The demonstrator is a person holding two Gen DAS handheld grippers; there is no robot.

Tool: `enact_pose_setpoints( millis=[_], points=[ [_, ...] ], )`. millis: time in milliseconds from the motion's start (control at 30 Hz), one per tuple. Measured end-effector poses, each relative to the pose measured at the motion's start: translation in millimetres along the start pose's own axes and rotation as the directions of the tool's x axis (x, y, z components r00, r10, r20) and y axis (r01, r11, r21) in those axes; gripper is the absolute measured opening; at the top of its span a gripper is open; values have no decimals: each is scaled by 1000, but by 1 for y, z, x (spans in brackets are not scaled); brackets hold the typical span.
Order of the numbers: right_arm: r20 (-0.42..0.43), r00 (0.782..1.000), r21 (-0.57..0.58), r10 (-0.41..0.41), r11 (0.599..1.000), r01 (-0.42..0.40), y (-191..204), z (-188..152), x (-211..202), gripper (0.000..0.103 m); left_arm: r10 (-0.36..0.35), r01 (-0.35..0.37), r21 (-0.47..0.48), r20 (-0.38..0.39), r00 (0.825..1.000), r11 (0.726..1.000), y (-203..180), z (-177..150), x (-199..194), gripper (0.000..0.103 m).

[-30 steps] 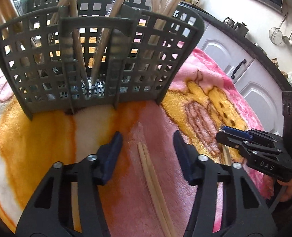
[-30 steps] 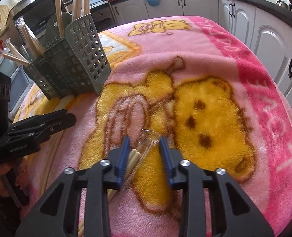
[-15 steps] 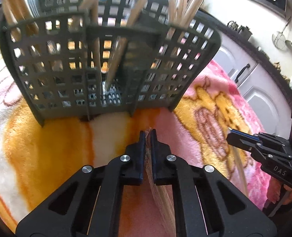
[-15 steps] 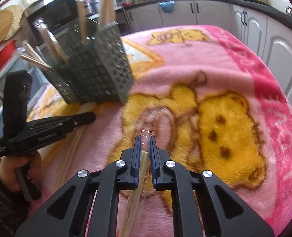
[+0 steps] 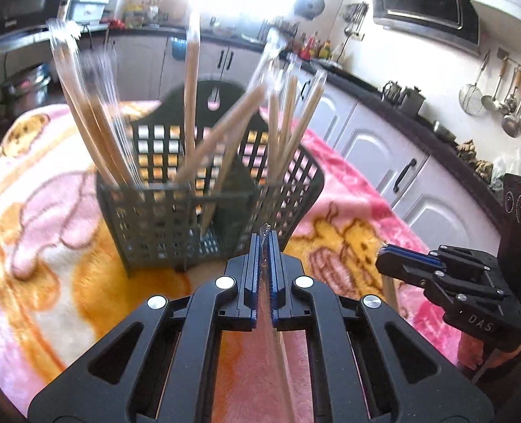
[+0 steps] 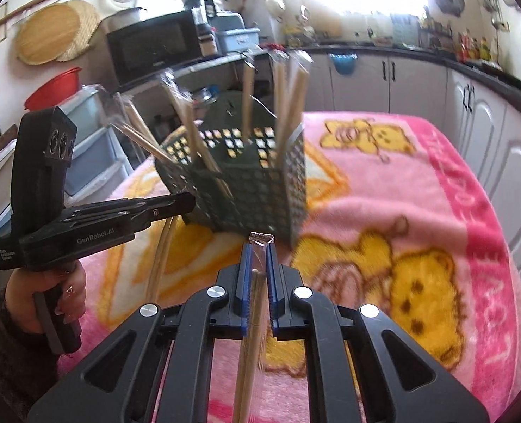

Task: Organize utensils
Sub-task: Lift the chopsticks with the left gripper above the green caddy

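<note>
A grey slotted utensil basket (image 5: 161,232) stands on the pink blanket and holds several wrapped chopstick pairs (image 5: 190,105) upright. My left gripper (image 5: 264,243) is shut on a plastic-wrapped pair of chopsticks (image 5: 265,230), raised above the blanket just in front of the basket. My right gripper (image 6: 259,252) is shut on another wrapped chopstick pair (image 6: 251,335), whose wrapper tip pokes out past the pads. It is also lifted, near the basket (image 6: 260,190). The left gripper's pair (image 6: 161,253) hangs down from its jaws in the right wrist view.
The blanket (image 6: 419,190) with yellow bears covers the table. White cabinets (image 5: 376,148) and a dark counter run along the right. A microwave (image 6: 154,46) and plastic drawers (image 6: 94,141) stand beyond the basket. A person's hand (image 6: 49,289) grips the left tool.
Both grippers went from open around chopstick pairs lying on the blanket to shut on them. Both then rose, lifting the pairs, so the basket now sits lower in each view.
</note>
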State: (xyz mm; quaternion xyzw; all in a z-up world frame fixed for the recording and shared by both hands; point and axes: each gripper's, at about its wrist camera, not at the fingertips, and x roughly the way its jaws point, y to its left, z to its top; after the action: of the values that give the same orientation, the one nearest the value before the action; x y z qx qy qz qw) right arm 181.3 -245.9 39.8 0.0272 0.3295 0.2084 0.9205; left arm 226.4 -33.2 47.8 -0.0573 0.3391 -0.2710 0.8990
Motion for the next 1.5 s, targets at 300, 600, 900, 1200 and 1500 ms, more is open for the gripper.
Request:
enact_pose_setpoints(
  millis=[300,600,900,1200,1500],
  points=[
    [95,995,-49,21,999,-16,22,25,-23,7,-23,22,10,105,994,1000,-5,19,-41,2],
    [251,968,-96,18,995,6,32,56,-56,5,-24,18,26,239,971,999,-15,50,-78,2],
    [352,936,-87,12,996,21,28,83,-77,5,-48,33,48,366,929,998,-29,90,-104,2],
    [420,907,-82,6,996,31,26,102,-93,5,-67,56,40,453,889,998,-37,123,-112,2],
    [497,867,-65,-11,997,50,17,128,-107,5,-39,35,18,538,842,999,-44,145,-115,2]
  ],
)
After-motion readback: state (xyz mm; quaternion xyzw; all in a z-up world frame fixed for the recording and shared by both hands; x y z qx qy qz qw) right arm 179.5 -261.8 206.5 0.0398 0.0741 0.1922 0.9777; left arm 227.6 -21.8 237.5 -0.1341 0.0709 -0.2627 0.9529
